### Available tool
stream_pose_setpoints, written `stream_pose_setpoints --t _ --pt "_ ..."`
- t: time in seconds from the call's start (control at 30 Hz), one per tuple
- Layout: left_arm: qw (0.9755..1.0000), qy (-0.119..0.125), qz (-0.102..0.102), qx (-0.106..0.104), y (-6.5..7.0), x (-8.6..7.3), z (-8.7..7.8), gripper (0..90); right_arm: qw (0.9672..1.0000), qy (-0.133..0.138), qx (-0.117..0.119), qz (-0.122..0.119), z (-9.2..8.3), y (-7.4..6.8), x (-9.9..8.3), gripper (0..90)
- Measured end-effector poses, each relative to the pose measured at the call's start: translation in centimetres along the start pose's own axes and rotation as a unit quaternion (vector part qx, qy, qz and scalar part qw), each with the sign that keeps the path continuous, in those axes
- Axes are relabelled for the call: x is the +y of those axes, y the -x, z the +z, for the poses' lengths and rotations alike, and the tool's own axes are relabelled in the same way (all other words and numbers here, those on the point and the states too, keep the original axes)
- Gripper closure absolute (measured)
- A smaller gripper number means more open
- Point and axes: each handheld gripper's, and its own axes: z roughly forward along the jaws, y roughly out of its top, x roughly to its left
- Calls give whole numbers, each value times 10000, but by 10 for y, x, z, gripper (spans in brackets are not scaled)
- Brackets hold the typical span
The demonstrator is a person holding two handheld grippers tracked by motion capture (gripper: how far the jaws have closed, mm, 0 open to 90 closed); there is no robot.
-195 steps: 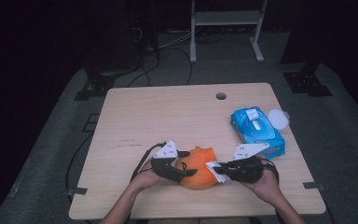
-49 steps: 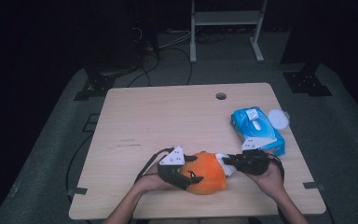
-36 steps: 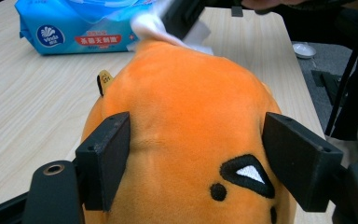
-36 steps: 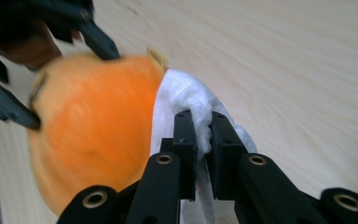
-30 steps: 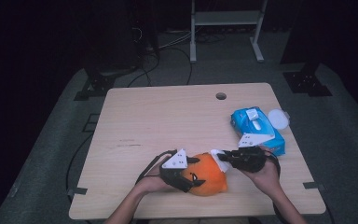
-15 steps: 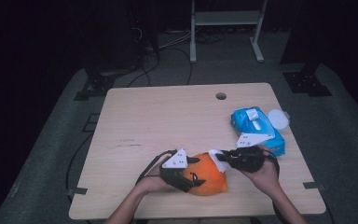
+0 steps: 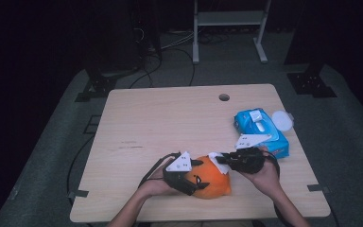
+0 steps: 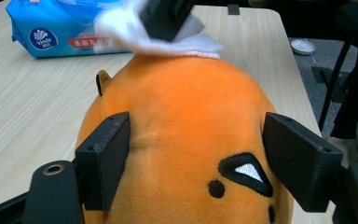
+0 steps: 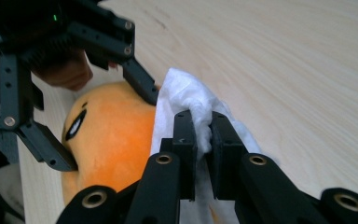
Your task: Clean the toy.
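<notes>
Since before, the right gripper [image 7: 221,159] has slid its wipe [image 7: 218,161] along the orange plush [image 7: 210,178]

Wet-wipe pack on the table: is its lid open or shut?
Open: the wet-wipe pack has its round white lid flipped out past its right edge in the high view.

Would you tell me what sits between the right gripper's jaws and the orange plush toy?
A white wipe, pinched in the right gripper, lies against the orange plush toy; the right gripper view shows it.

A blue wipes pack [image 7: 261,131] lies at the table's [image 7: 170,123] right edge — a white, perhaps round lid [image 7: 282,120] beside it.
</notes>
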Motion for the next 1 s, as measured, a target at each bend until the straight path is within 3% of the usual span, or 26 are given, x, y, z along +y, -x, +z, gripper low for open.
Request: stream_pose_setpoints --t 0.07,0.17,0.23,0.27,0.33,0.4,0.47,0.5,0.57,0.73,0.77,0.83,0.87,0.93,1.0 --pt "9999 24 -56 -89 -2 1 -2 245 10000 -20 60 40 2 0 -4 817" --pt "9979 311 -472 -330 -7 10 -12 206 9999 -35 128 6 -1 -5 -9 819" --pt "9971 378 -636 -198 -10 14 -18 162 9999 -79 120 -93 -3 -10 -12 819" --pt "9974 285 -664 -70 -11 13 -18 138 9998 -103 129 -140 -5 -11 -13 819" --pt "9962 95 -867 -42 -15 8 -16 99 9996 -80 223 -180 -9 -15 -16 820" --pt "9919 -24 -1249 -219 -18 2 -11 76 9993 -83 297 -217 -11 -19 -18 819" --pt "9838 -236 -1713 -463 -20 -1 -4 71 9991 -102 312 -259 -10 -22 -18 819" --pt "9820 -317 -1805 -468 -20 -2 -2 67 9990 -113 320 -276 -10 -22 -17 819" --pt "9821 -296 -1799 -472 -19 -3 -2 97 9990 -123 312 -297 -9 -23 -17 818" --pt "9897 -36 -1407 -267 -16 1 -6 324 9995 -52 248 -194 -12 -20 -15 816" --pt "9922 67 -1227 -193 -14 4 -8 346 9996 -11 184 -224 -15 -19 -13 816" --pt "9972 329 -668 95 -10 14 -13 377 9996 170 140 -186 -22 -19 -9 817" --pt "9983 383 -370 255 -7 18 -15 386 9994 278 125 -184 -25 -20 -6 816" --pt "9981 348 211 466 -2 23 -16 388 9988 440 69 -225 -31 -21 0 817" --pt "9980 107 480 387 1 19 -12 383 9981 573 -14 -215 -35 -20 4 816"
